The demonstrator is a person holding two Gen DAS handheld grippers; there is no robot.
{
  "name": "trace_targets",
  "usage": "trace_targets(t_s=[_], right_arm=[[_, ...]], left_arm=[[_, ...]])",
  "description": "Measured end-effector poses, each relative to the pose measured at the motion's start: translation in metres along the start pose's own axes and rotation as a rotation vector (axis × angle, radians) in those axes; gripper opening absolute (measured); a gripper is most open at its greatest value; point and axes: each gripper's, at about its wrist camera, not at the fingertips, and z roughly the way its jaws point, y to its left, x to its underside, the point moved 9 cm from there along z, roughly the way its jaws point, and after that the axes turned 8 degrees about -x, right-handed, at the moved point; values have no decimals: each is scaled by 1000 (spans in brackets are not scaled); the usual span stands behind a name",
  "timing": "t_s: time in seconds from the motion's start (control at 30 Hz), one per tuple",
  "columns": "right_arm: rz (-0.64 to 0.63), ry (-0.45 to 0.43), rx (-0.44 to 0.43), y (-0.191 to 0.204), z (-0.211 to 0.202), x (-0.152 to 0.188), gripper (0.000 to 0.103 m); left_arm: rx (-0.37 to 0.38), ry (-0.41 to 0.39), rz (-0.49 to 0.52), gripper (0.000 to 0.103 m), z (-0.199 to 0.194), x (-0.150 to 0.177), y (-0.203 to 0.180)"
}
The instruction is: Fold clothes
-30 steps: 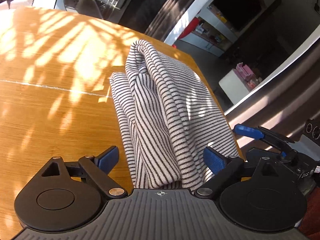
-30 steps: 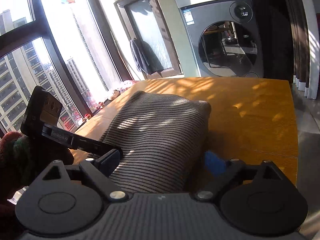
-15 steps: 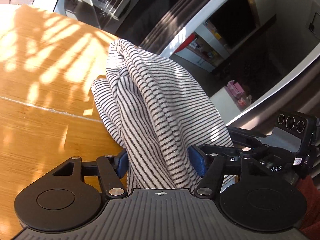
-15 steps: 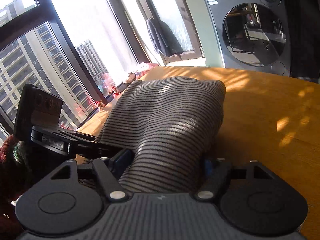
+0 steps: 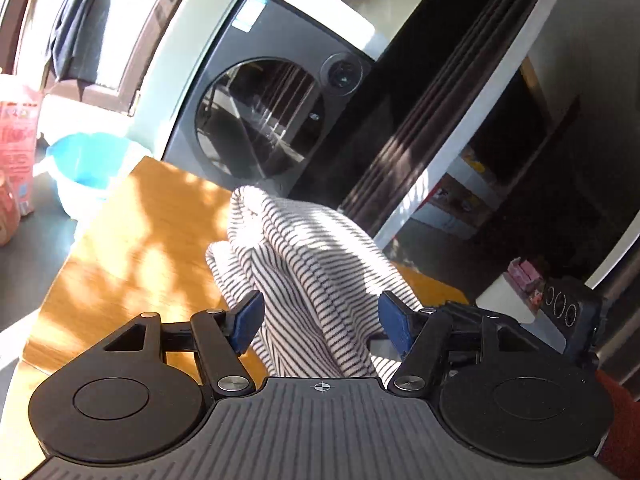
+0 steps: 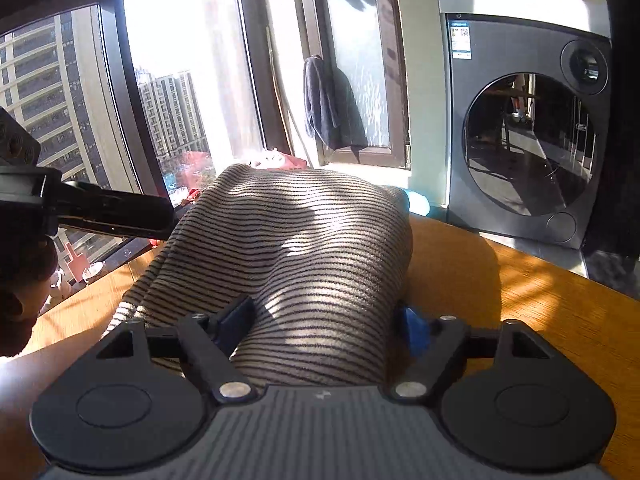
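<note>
A folded white garment with thin dark stripes (image 5: 316,276) is bunched between both grippers and lifted above the wooden table (image 5: 132,240). My left gripper (image 5: 320,318) is shut on its near end, blue pads pressing each side. In the right wrist view the same garment (image 6: 296,248) fills the middle, and my right gripper (image 6: 326,326) is shut on it. The left gripper's black body (image 6: 92,212) shows at the left there; the right gripper's body (image 5: 520,320) shows at the right in the left wrist view.
A grey front-loading washing machine (image 5: 272,120) stands beyond the table's far edge, also in the right wrist view (image 6: 528,140). A blue basin (image 5: 88,168) and red bags (image 5: 16,136) sit on the floor at left. Large windows (image 6: 100,92) lie left.
Both grippers closed from open onto the striped garment and lifted it off the table. The views tilted up, so the washing machine and window now show.
</note>
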Motion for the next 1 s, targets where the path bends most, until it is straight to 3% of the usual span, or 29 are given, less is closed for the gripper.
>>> trace_targets(t_s=[0.07,0.17,0.27,0.37,0.43,0.5,0.57,0.63,0.73,0.83,0.9,1.0], right_arm=[[-71,4,52,6,1,-4,86],[-176,1,121,20,-3,-11,88],[-315,-46,155,49,-17,-20,85],[-343,-54,24,89,-28,-24,69],[-302,33,-35,100,-5,-14,62],[-297,116,-49,104,20,4,63],[-371,112,-6,105,31,11,72],[-436,108,32,106,40,17,74],[-295,68,-34,102,15,8,75],[-158,-8,-47,85,-27,2,83],[-77,-61,-11,63,-55,3,85],[46,-66,39,27,-66,12,83]], left_arm=[[48,-60,24,79,-3,-23,-16],[112,-8,17,82,27,-34,-30],[30,101,-54,77,75,-23,-2],[-4,108,-99,63,100,-15,32],[-5,102,-123,63,105,-15,41],[-29,104,-105,63,108,-16,43],[-69,96,-60,63,109,-17,43],[-106,80,-28,63,107,-21,43],[-118,32,15,69,86,-24,34],[-137,-12,33,94,49,-18,21],[-113,1,-7,94,24,-5,15],[0,94,-89,90,5,27,1]])
